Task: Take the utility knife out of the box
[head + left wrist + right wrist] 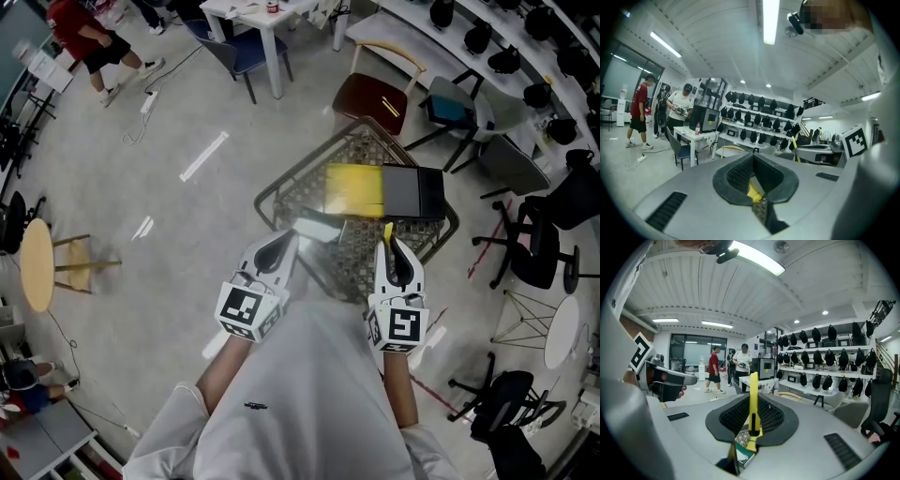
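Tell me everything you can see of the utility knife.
The utility knife is slim and yellow, plastic by its look, with a black part low on its body. It runs lengthwise between the pads of the right gripper, which is shut on it, and its yellow end sticks out past the jaw tips. No blade can be made out. It is outside the yellow and dark grey box on the wire-mesh table. Only the gripper touches it.

Wire-mesh metal table (305,192), smooth plastic utility knife (753,394), box (354,190) — perhaps matt card, glossy floor (187,122)
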{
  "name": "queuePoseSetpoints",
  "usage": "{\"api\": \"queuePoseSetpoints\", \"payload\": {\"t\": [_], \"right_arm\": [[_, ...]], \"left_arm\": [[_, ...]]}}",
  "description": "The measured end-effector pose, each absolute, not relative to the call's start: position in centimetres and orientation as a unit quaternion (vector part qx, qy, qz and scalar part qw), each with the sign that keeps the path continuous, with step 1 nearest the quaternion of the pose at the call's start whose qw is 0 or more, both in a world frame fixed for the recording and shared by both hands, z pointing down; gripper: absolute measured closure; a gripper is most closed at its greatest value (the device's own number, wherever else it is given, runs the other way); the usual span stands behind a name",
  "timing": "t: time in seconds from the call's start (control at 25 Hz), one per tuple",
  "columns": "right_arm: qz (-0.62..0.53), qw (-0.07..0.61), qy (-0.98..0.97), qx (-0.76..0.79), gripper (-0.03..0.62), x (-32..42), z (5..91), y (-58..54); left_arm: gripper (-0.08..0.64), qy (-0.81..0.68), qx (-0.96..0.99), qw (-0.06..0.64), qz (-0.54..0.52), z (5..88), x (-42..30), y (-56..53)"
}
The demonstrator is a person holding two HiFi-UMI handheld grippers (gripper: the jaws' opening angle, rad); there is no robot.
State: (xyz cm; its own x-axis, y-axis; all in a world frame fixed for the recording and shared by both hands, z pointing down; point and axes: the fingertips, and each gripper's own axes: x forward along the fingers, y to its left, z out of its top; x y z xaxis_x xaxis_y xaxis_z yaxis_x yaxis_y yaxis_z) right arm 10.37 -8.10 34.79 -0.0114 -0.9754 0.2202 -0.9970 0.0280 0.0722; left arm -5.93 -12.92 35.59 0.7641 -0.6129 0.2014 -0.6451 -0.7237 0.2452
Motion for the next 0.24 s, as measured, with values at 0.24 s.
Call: {"api": "queuePoseSetpoints", "payload": {"t": [0.24], "right_arm": [[0.051,0.107,-0.711,0.693,0.550,10.64,34.72,-8.27]], "left_arm": [[0.557,-0.340,0.926,0.152,0.056,35.52,-5.83,-12.91]]}}
